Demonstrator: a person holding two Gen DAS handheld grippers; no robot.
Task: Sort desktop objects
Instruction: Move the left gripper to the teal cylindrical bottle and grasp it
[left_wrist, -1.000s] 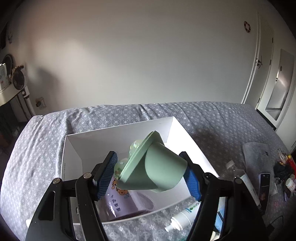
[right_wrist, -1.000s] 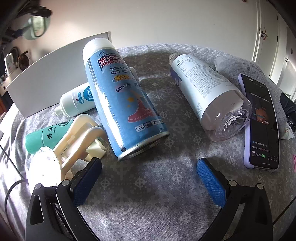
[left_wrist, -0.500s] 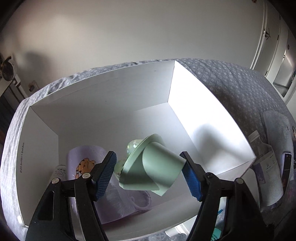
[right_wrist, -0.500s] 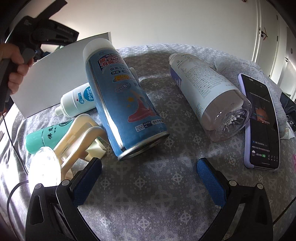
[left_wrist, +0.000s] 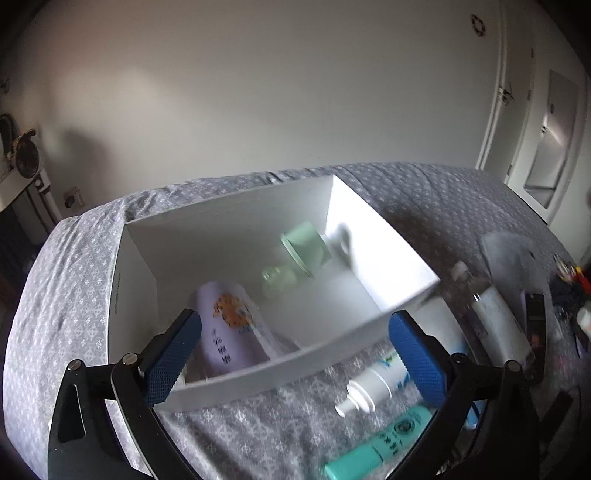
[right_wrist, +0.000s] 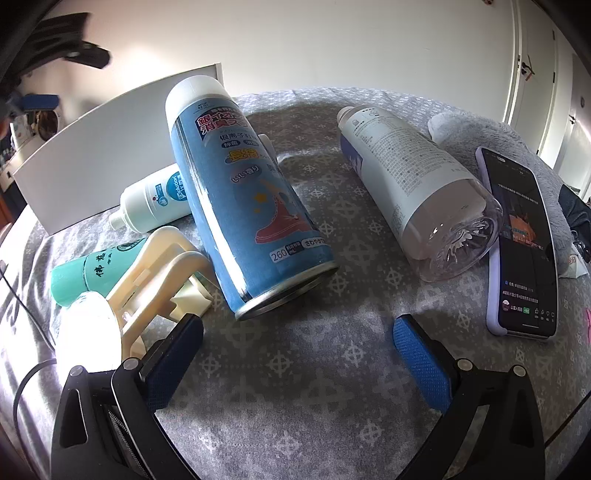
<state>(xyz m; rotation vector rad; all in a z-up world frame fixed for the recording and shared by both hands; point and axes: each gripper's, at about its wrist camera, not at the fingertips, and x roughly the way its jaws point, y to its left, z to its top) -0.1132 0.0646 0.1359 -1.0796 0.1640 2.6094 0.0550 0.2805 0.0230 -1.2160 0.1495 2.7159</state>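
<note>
Gaping wide and empty, the left gripper (left_wrist: 295, 354) hangs before the white cardboard box (left_wrist: 258, 376), where a pale green lidded cup (left_wrist: 304, 245) lies at frame centre. Low in its own frame, the right gripper (right_wrist: 295, 365) also stands spread, holding nothing, just below the blue spray can (right_wrist: 243, 206)

White box (left_wrist: 369, 236), blue can (right_wrist: 243, 206), grey-patterned cloth (right_wrist: 332, 354)

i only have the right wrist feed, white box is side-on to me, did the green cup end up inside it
Observer: Yes. In the left wrist view the green cup lies tipped over inside the white box, near its far right corner.
Operator: is the left one still holding anything
Observer: No, the left gripper is open and empty above the box's near wall.
Operator: anything else in there
Observer: A lavender container with an orange cartoon print lies toward the near left.
</note>
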